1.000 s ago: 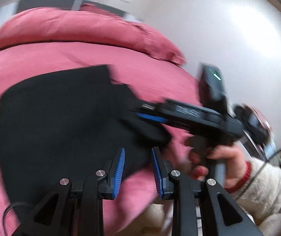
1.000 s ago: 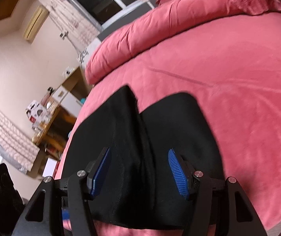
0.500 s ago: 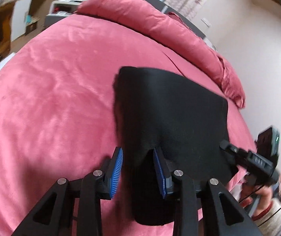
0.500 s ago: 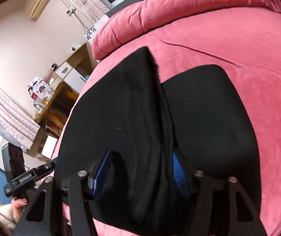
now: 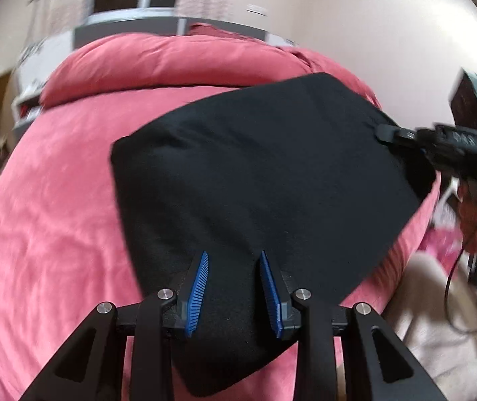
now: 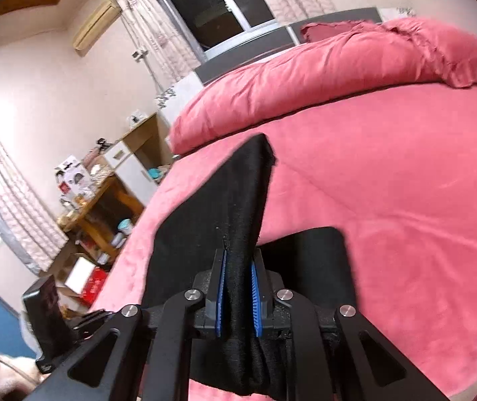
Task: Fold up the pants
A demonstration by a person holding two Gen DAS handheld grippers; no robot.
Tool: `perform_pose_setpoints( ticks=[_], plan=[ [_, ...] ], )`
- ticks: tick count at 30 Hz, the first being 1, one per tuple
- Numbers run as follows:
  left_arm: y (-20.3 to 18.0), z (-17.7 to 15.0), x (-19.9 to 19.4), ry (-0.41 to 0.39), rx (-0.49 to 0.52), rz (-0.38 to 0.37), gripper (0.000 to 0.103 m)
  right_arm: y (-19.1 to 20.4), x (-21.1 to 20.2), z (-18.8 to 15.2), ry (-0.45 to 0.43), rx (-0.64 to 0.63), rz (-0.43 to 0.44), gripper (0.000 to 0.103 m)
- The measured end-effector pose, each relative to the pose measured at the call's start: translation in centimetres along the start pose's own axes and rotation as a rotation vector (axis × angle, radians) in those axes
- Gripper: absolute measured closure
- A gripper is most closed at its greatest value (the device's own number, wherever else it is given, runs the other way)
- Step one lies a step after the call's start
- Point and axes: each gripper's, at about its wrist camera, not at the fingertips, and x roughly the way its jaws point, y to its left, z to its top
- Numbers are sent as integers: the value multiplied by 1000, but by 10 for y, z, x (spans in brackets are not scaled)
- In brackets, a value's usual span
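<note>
Clamped tight on a bunched edge of the black pants (image 6: 238,200), right gripper (image 6: 237,295), jaws just closed. Left gripper (image 5: 235,292) at the neighbouring edge, jaws apart, cloth between them, contact unclear. Pants spread on the pink bed (image 5: 54,234), running away toward the pillows (image 6: 322,77). Near hem hidden below both grippers.

My left tool (image 5: 233,292) hangs over the black pants (image 5: 265,180) on the pink bed (image 5: 54,234), its blue pads (image 5: 198,292) apart with dark cloth lying between them. At the right edge my right tool (image 5: 385,133) meets the pants' far corner, lifted off the bed.
</note>
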Motion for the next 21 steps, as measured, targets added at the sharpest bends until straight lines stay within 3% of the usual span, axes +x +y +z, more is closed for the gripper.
perform_pose_setpoints(
  ticks=[5,9,13,17,21],
  plan=[
    [-22,-10,14,47,89,68,70,-41,39,-32,150,100,-95,90],
    [-28,-18,10,40,116,71,70,-58,45,-42,123,201,-81,85],
    [-25,-20,9,50,108,53,69,-46,39,-39,137,124,-123,81],
    [-5,-16,-10,55,19,-14,69,-37,28,-31,161,85,-202,60],
    [20,18,-24,5,-79,-14,69,-16,0,-10,40,-24,-235,60]
  ],
)
